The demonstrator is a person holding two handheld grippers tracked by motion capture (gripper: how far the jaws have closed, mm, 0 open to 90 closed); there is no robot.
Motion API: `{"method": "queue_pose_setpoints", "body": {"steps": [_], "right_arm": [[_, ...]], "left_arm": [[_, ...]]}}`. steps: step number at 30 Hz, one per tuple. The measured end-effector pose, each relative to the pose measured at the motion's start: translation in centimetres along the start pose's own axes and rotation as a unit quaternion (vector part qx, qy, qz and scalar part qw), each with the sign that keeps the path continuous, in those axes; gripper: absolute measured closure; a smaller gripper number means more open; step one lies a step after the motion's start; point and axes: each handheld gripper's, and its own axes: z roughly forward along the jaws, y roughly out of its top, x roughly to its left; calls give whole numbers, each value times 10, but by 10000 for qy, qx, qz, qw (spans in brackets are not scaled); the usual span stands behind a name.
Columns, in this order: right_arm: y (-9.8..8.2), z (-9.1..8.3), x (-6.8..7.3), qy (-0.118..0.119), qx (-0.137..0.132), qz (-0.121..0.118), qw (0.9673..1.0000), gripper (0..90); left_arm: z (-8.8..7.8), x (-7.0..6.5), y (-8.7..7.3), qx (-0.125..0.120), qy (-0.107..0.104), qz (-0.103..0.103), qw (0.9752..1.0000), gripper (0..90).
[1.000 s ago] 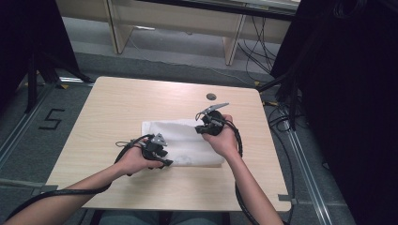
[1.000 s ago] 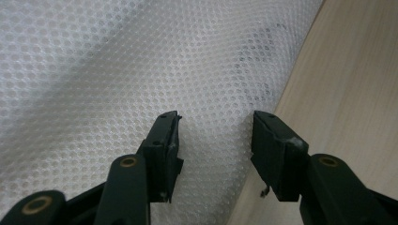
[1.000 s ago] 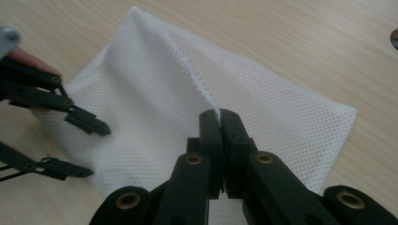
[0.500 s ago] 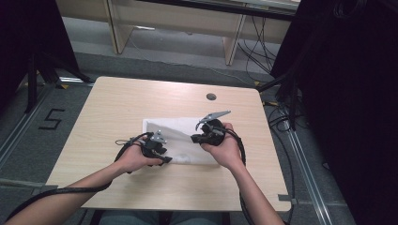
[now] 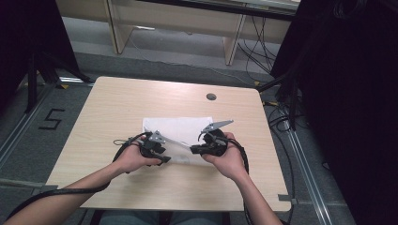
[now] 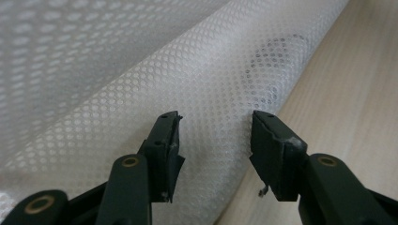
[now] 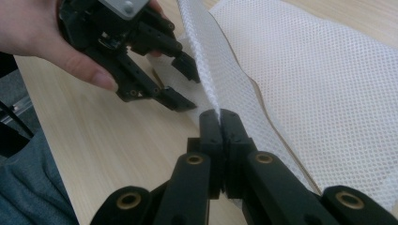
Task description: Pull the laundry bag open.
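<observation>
Your table [image 5: 117,103] carries a white mesh bag [image 5: 183,129] lying flat near its middle. You look midway through folding it: your right gripper [image 7: 219,115] has its jaws clamped on a lifted edge, while your left gripper [image 6: 213,136] straddles the fold, jaws apart. Next, close the left jaws on the mesh.

Bare table [image 5: 141,98] lies open beyond the mesh cloth [image 5: 180,129]; only a grommet [image 5: 211,96] interrupts it.

A light wooden table [image 5: 122,101] is seen mid-frame, a round dark grommet [image 5: 211,96] set near its upper right; a painted "5" [image 5: 51,119] is marked at left.
</observation>
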Motion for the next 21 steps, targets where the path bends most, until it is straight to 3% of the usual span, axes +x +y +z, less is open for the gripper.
{"method": "queue_pose_setpoints", "body": {"steps": [1, 2, 3, 4, 8, 9, 10, 11, 13, 15, 19, 21], "right_arm": [[-1, 0, 0, 5, 5, 47, 10000, 900], [-2, 2, -1, -25, -66, 39, 10000, 900], [-3, 4, -2, -3, -145, -10, 9999, 900], [-3, 2, -2, -39, -9, 48, 10000, 900], [-5, 6, -3, -8, -100, 129, 9999, 900], [-5, 7, -2, -60, -171, 132, 9997, 900], [-4, 5, -1, -66, -62, 124, 9999, 900], [-5, 6, -2, -91, -121, 74, 9999, 900], [-4, 6, 0, -78, -105, 87, 9999, 900], [-4, 5, 0, -43, -17, 111, 9999, 900], [-7, 4, 2, 6, -86, 105, 9999, 900], [-9, 3, 2, 83, -67, 107, 9999, 900]], "left_arm": [[-2, -4, 0, -129, 17, -117, 9998, 534], [-5, -6, 0, -161, 1, -82, 9998, 543], [-13, -5, -1, 13, -35, 114, 9999, 567], [-16, -6, -1, -16, -60, 90, 9999, 582], [-29, -4, -8, 28, -54, -102, 9999, 686], [-29, -3, -10, -89, -48, -290, 9995, 747], [-30, -3, -11, -69, -32, -371, 9993, 794], [-31, 2, -12, 165, -31, -247, 9996, 834], [-29, 4, -15, 254, -2, -333, 9991, 882], [-26, 5, -16, 347, 5, -377, 9987, 887], [-19, 5, -17, 378, 31, -439, 9983, 878], [-16, 5, -16, 436, 57, -357, 9984, 876]]}}
